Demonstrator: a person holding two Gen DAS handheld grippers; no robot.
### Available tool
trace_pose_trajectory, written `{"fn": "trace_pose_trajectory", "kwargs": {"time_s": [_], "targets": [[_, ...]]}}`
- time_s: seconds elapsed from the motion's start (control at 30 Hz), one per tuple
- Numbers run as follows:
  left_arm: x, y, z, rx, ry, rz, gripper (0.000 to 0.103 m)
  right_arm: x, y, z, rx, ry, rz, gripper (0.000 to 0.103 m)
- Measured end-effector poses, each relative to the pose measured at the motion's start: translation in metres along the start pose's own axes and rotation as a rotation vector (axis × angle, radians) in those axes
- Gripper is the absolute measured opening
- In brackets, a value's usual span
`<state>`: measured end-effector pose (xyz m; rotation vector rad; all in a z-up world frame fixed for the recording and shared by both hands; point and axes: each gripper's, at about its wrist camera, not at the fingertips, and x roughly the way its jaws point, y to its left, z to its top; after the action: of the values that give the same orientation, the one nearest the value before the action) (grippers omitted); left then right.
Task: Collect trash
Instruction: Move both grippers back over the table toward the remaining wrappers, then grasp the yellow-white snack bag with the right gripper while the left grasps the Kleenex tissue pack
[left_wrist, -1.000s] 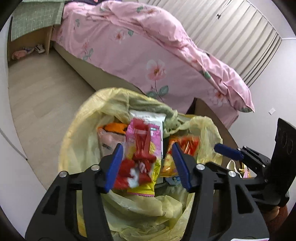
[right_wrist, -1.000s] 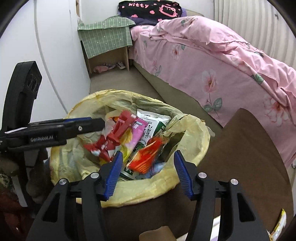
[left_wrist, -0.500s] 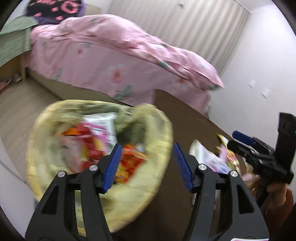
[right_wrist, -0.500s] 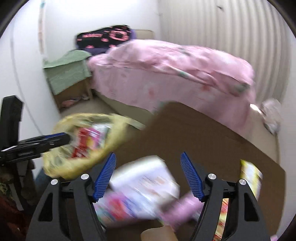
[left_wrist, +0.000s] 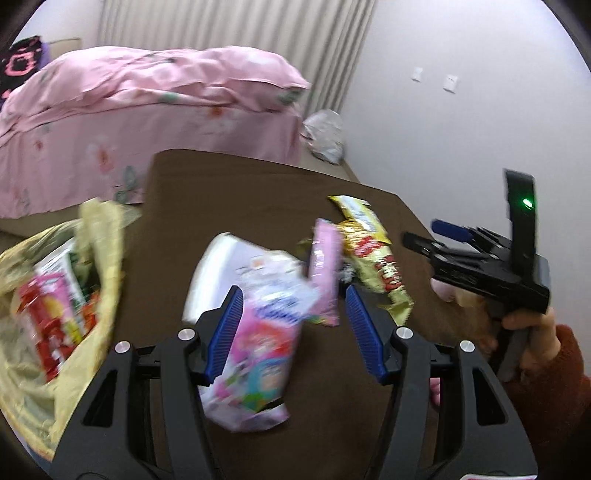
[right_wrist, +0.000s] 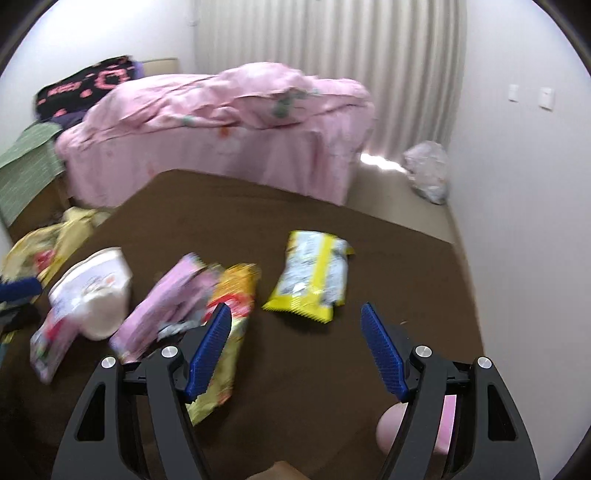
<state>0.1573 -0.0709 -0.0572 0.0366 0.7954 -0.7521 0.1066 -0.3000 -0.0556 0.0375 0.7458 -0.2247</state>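
Blue-padded left tongs (left_wrist: 293, 325) and right tongs (right_wrist: 295, 350) agape, empty; right just widened.

A brown table (right_wrist: 295, 229) carries a yellow-edged packet (right_wrist: 314, 277), pink wrappers (right_wrist: 162, 306) and a white bag (right_wrist: 96, 291).

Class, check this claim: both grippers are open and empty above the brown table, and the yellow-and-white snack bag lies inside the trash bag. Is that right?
Not quite. The yellow-and-white snack bag lies on the brown table, outside the trash bag, as the right wrist view shows. Both grippers, left gripper and right gripper, are open and empty.

Yellow trash bag (left_wrist: 99, 266) cut off at left edge, motion-blurred wrappers (right_wrist: 173, 302) (print unreadable)
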Motion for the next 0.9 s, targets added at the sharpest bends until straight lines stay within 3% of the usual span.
{"fn": "trace_pose_trajectory", "kwargs": {"time_s": [0.13, 0.33, 0.37, 0.4, 0.43, 0.53, 0.73, 0.9], "targets": [[0.01, -0.013, 0.012, -0.004, -0.009, 0.033, 0.055, 0.037, -0.019, 0.022, 0.11, 0.048, 0.074, 0.069], [0.015, -0.028, 0.007, 0.06, 0.017, 0.048, 0.055, 0.107, -0.021, 0.038, 0.11, 0.164, -0.028, 0.068], [0.016, -0.028, 0.006, 0.063, 0.019, 0.049, 0.055, 0.115, -0.022, 0.037, 0.11, 0.193, -0.024, 0.061], [0.017, -0.026, 0.004, 0.056, 0.025, 0.048, 0.055, 0.118, -0.022, 0.035, 0.111, 0.209, 0.0, 0.046], [0.017, -0.024, 0.004, 0.048, 0.028, 0.046, 0.055, 0.119, -0.021, 0.032, 0.115, 0.22, 0.05, 0.039], [0.021, -0.018, 0.001, 0.021, 0.04, 0.047, 0.055, 0.102, -0.017, 0.024, 0.103, 0.195, 0.083, 0.026], [0.021, -0.014, -0.003, 0.003, 0.043, 0.042, 0.055, 0.031, -0.012, 0.0, 0.081, 0.052, 0.096, 0.024], [0.023, -0.022, -0.002, 0.015, 0.052, -0.002, 0.055, -0.017, -0.013, -0.036, 0.109, -0.002, 0.138, 0.024]]}}
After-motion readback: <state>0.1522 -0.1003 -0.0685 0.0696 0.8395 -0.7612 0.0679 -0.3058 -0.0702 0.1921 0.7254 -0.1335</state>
